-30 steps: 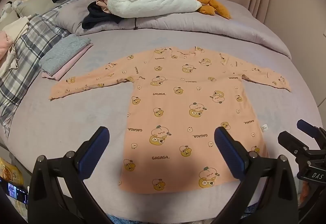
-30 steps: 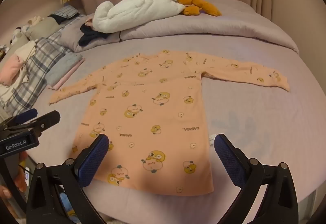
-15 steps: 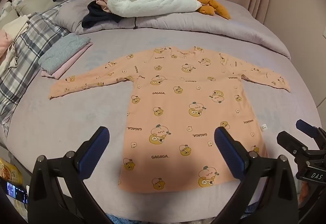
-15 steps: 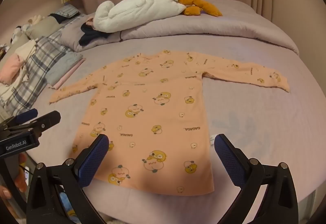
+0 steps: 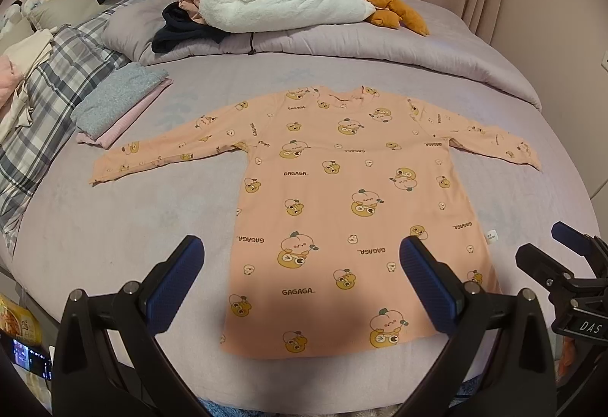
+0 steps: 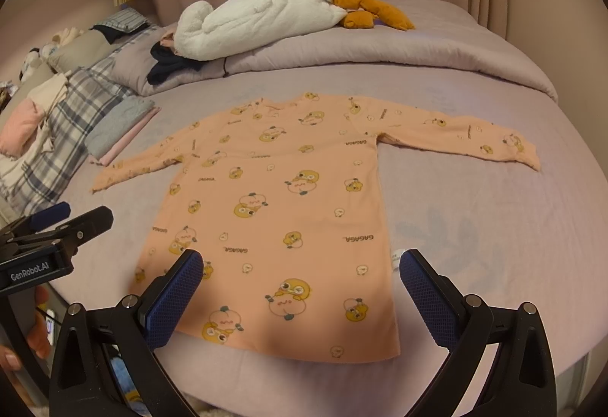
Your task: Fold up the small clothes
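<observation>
A: Bedroom, pink curtains, a wide lilac bed [image 5: 125,227] under both cameras. Nearest us, the left gripper [image 5: 300,265] hangs over the hem with its fingers [image 5: 176,278] spread wide and nothing between them.

B: Same on the other side: the right gripper [image 6: 300,267] is wide open and empty, poised over the hem's right corner. The shirt [image 5: 353,196] lies flat on the bed, hem toward us, neck away, both sleeves stretched out sideways.

A: So no fold is started, by my reading. What's the danger?

B: A soft sheet under thin knit. Pinch too deep and the fingers could catch the sheet along with the hem, and the whole layout would drag.

A: Or catch only the top layer, so the back stays put and the fold wrinkles.

B: There's also the small white tag [image 6: 397,257] sticking out at the side seam, an easy thing to snag.

A: Farther out, the left sleeve [image 5: 163,155] ends near the folded pile [image 5: 117,105]. A wide swing there might knock it.

B: And beyond the collar sit the duvet [image 5: 342,45] and white plush [image 5: 285,3], well apart from the shirt. Little risk from those, I'd say.
</observation>
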